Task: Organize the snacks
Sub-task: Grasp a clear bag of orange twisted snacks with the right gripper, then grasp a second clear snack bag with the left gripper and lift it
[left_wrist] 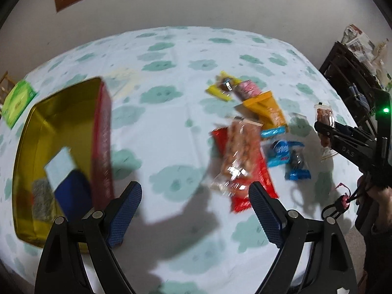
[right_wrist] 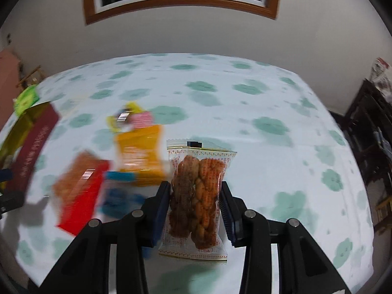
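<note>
My right gripper clamped on a clear fried-twist snack packet, lifted above the tablecloth. My left gripper spread wide, empty, right of the gold tin. Loose snacks far-right.

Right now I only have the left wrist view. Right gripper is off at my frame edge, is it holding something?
Observer: Yes. The right gripper is shut on a clear packet of fried twists, pads on both sides.
Operator: Is the packet off the table?
Observer: Can't tell for certain; its lower edge shows a shadow on the tablecloth below.
Operator: Anything in its way toward the tin?
Observer: The orange packet and the red packet lie between it and the red tin.
</note>
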Demonstrator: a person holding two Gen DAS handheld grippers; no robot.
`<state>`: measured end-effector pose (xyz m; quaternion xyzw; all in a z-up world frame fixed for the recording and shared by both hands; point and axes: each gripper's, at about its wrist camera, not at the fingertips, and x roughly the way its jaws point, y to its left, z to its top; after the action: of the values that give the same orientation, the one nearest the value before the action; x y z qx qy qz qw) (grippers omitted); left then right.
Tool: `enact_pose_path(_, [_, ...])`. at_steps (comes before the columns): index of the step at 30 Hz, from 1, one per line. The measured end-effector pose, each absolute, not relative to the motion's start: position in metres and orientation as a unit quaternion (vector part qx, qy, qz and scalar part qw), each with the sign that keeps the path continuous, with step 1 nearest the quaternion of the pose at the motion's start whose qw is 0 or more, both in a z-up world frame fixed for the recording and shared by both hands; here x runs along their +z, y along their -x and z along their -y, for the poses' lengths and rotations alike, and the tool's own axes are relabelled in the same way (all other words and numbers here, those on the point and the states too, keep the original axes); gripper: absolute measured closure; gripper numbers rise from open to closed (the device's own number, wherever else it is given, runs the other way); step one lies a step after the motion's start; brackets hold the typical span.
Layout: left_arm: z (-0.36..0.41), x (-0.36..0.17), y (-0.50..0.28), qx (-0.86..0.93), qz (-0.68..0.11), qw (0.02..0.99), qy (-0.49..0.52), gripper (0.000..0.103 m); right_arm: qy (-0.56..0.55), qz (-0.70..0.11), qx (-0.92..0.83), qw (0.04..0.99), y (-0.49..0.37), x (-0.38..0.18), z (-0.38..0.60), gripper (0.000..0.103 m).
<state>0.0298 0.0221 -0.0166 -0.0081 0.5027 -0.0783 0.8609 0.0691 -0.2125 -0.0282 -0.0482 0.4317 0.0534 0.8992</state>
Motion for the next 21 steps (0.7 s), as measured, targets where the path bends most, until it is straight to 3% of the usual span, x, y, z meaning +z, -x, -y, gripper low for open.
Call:
enact_pose_path(14, [0.018, -0.042, -0.063, -0.101, -0.515, 0.851, -0.009, 0.017, -0.014, -0.42, 0.031, 0.907, -0.099, -0.066, 0.284, 0.063])
enact_pose_path(21, [0.017, -0.055, -0.073, -0.101, -0.537, 0.837, 0.017, 0.043, -0.016, -0.418, 0.035, 0.907, -0.101, -0.067, 0.286, 0.062])
